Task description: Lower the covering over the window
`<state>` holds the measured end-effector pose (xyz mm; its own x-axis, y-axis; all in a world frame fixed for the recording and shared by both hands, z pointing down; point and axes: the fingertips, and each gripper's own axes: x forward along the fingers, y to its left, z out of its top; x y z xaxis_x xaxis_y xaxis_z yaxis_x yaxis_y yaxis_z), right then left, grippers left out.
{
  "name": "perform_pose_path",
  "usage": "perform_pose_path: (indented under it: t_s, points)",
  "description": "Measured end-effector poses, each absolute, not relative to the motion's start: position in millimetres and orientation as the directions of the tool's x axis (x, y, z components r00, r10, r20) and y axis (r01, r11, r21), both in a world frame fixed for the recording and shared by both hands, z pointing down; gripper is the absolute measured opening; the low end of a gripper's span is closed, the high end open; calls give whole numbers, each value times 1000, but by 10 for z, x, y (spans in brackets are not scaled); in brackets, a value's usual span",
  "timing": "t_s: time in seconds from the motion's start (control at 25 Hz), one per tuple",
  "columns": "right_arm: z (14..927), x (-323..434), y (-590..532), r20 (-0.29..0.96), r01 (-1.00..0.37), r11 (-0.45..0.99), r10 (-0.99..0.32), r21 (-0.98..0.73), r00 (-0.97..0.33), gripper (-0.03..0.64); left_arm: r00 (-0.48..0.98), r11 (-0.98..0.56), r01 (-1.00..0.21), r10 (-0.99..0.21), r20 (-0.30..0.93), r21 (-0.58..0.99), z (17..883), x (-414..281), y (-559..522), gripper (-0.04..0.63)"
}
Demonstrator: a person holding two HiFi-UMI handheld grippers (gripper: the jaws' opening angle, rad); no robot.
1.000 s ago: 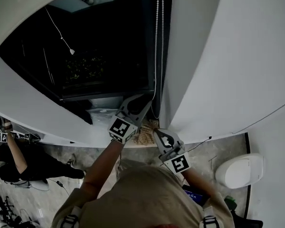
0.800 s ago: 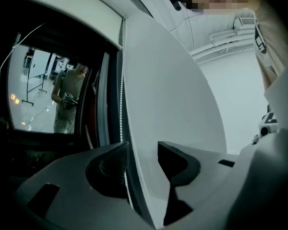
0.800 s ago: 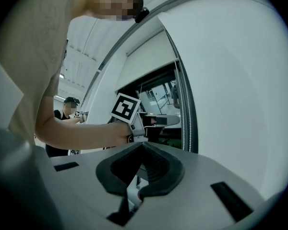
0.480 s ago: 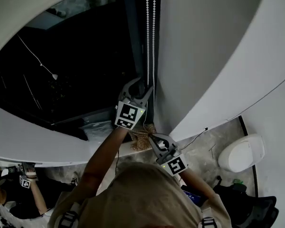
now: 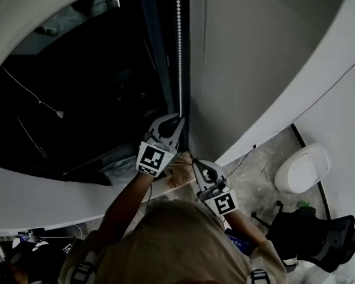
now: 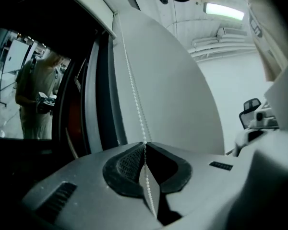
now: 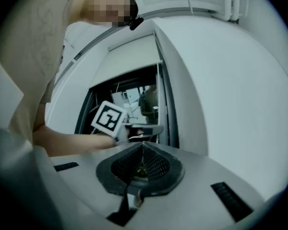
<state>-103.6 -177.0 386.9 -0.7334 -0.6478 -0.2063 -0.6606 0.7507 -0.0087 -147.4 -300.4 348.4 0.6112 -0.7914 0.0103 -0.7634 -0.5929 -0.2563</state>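
A white bead chain (image 5: 178,40) hangs along the dark window frame (image 5: 160,52). My left gripper (image 5: 176,123) is raised to it and shut on it. In the left gripper view the bead chain (image 6: 132,83) runs down into the closed pads of the left gripper (image 6: 144,144). My right gripper (image 5: 196,163) sits lower, by the sill, jaws shut. In the right gripper view the right gripper (image 7: 142,145) has its pads together, and I cannot make out anything held. A white roller blind (image 7: 127,63) covers the top of the window; the opening below it is dark.
A brown woven thing (image 5: 178,169) lies on the sill between the grippers. The white wall (image 5: 272,58) rises to the right. On the floor are a white round object (image 5: 302,167) and a black chair (image 5: 316,238). A person (image 6: 36,99) shows in the glass.
The left gripper went up the chain with its jaws wide half a second ago and is now closed on it. The right gripper stays low and shut.
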Motion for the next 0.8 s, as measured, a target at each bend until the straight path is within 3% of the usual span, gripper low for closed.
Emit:
perform_pose_path:
  t_s: [0.2, 0.32, 0.56, 0.8]
  points:
    - [3341, -843, -1840, -337, -644, 761, -629, -81, -701, 12, 741, -703, -639, -671, -6, -311, 3412, -1333, -2205, 23]
    - [3157, -902, -1701, -371, -532, 841, -527, -100, -764, 91, 755, -719, -611, -655, 29, -330, 3421, -1256, -1846, 23]
    - [2778, -996, -1353, -437, -395, 918, -372, -39, -819, 112, 743, -708, -639, -669, -6, -301, 3398, -1027, -1471, 21]
    - [2754, -865, -1213, -406, -318, 948, -290, 3, -867, 112, 658, -640, -745, -751, -53, -190, 3608, -823, -1341, 18]
